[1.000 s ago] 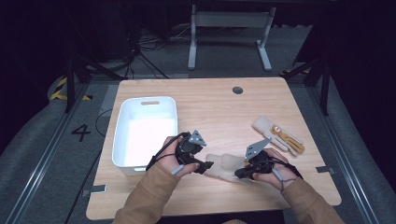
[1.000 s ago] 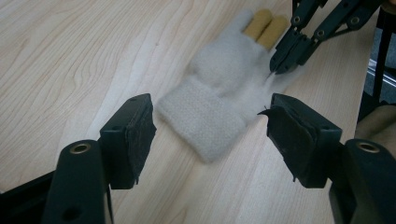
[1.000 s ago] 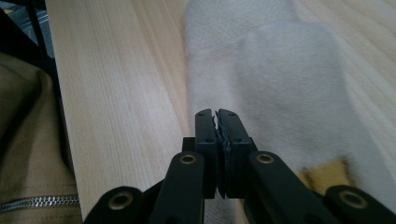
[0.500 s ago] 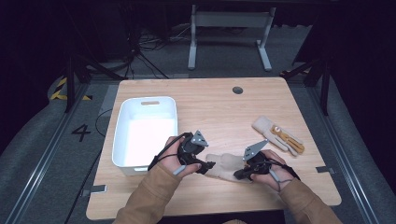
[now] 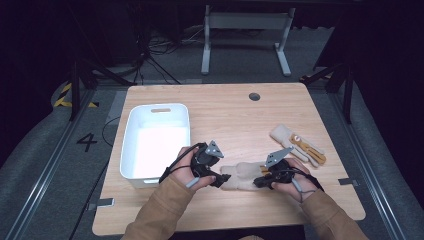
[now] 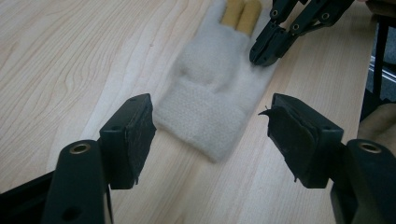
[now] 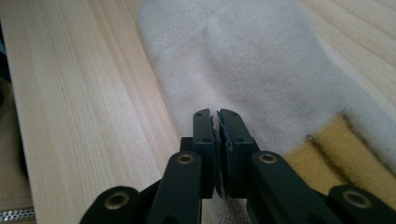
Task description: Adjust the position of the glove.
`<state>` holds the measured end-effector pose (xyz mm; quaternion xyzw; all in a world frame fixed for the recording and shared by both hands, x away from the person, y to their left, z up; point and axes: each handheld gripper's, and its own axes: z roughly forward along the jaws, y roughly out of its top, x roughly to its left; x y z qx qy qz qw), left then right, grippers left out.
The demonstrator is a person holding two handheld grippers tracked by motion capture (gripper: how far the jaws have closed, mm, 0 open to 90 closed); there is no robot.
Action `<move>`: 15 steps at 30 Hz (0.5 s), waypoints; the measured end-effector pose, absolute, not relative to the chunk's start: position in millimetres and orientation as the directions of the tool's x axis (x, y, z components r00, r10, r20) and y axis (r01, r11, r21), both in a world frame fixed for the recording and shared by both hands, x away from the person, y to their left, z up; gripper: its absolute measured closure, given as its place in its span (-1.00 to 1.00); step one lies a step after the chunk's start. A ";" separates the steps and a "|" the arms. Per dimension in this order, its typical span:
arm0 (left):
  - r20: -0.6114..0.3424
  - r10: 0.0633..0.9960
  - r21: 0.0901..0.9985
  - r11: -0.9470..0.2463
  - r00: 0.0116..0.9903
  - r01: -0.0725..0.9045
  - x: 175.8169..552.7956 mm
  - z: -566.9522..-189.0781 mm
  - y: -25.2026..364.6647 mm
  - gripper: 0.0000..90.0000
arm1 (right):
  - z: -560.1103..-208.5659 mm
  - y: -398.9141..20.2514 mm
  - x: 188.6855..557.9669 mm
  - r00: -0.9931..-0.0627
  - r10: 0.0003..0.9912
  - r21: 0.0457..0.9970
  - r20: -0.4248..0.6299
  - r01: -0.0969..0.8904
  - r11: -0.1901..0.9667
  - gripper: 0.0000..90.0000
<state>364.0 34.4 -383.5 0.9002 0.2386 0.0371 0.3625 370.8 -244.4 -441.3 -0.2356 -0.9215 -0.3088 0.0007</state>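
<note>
— What have you got on the feed, biggest thing first?

— I see the wooden table [image 5: 225, 115], with a round dark grommet near its far edge. On its left part sits a white bin [image 5: 156, 140], open side up, with a handle slot in the far wall.

— And the gloves?

— Two. One cream glove [image 5: 243, 175] lies flat near the front edge, between my two hands, its cuff pointing toward the left side and its tan-tipped fingers toward the right. The second glove [image 5: 298, 146], cream with tan leather patches, lies farther back and to the right, apart from the first.

— Where is your left claw [image 5: 221, 179]?

— Just beside the bin's front right corner, at the cuff end of the near glove. In the left gripper view I see its jaws spread wide, the cuff lying between and just ahead of them, touching neither pad.

— The right claw [image 5: 258, 181]?

— At the glove's finger end. In the right gripper view its jaws are pressed together with their tips down on the cream fabric beside the tan fingers; I cannot tell whether any cloth is caught between them. The left gripper view shows it closed at the same edge.
</note>
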 end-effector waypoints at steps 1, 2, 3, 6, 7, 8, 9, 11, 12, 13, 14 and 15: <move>-0.107 0.457 0.671 -0.622 0.883 0.403 364.3 -383.4 34.8 -0.28 | -439.2 -245.3 370.6 -0.889 0.433 0.576 0.149 0.434 0.693 0.91; -0.106 0.458 0.671 -0.622 0.883 0.403 364.8 -383.2 35.4 -0.28 | -436.5 -246.4 370.4 -0.888 0.433 0.585 0.152 0.434 0.685 0.91; -0.108 0.459 0.673 -0.619 0.882 0.405 365.1 -383.4 36.0 -0.28 | -433.2 -247.9 370.1 -0.887 0.436 0.592 0.149 0.433 0.680 0.89; -0.115 0.466 0.673 -0.613 0.878 0.413 365.8 -383.1 37.7 -0.28 | -421.9 -253.8 369.9 -0.883 0.453 0.625 0.120 0.422 0.657 0.88; -0.115 0.466 0.674 -0.612 0.877 0.414 365.6 -382.9 37.9 -0.28 | -416.1 -257.9 370.0 -0.875 0.470 0.641 0.113 0.426 0.639 0.87; -0.113 0.466 0.674 -0.613 0.877 0.413 365.5 -382.7 38.1 -0.28 | -412.8 -261.3 370.7 -0.871 0.480 0.654 0.106 0.424 0.626 0.87; -0.113 0.465 0.676 -0.612 0.878 0.411 365.2 -382.3 38.1 -0.28 | -407.5 -267.7 371.6 -0.859 0.501 0.670 0.103 0.432 0.604 0.87; -0.113 0.465 0.676 -0.611 0.878 0.411 365.0 -382.3 37.9 -0.28 | -405.4 -270.7 372.1 -0.856 0.507 0.675 0.104 0.435 0.596 0.87; -0.111 0.465 0.676 -0.612 0.878 0.410 364.9 -382.3 37.8 -0.28 | -400.4 -279.5 373.8 -0.846 0.521 0.688 0.112 0.444 0.574 0.87; -0.111 0.464 0.675 -0.613 0.879 0.410 364.9 -382.3 37.8 -0.28 | -400.4 -279.5 373.8 -0.846 0.521 0.688 0.112 0.444 0.574 0.87; -0.112 0.465 0.673 -0.615 0.878 0.411 364.9 -382.5 38.0 -0.28 | -397.2 -286.4 375.4 -0.838 0.535 0.696 0.107 0.447 0.562 0.87; -0.112 0.465 0.673 -0.615 0.878 0.411 364.9 -382.5 38.0 -0.28 | -397.2 -286.4 375.4 -0.838 0.535 0.696 0.107 0.447 0.562 0.87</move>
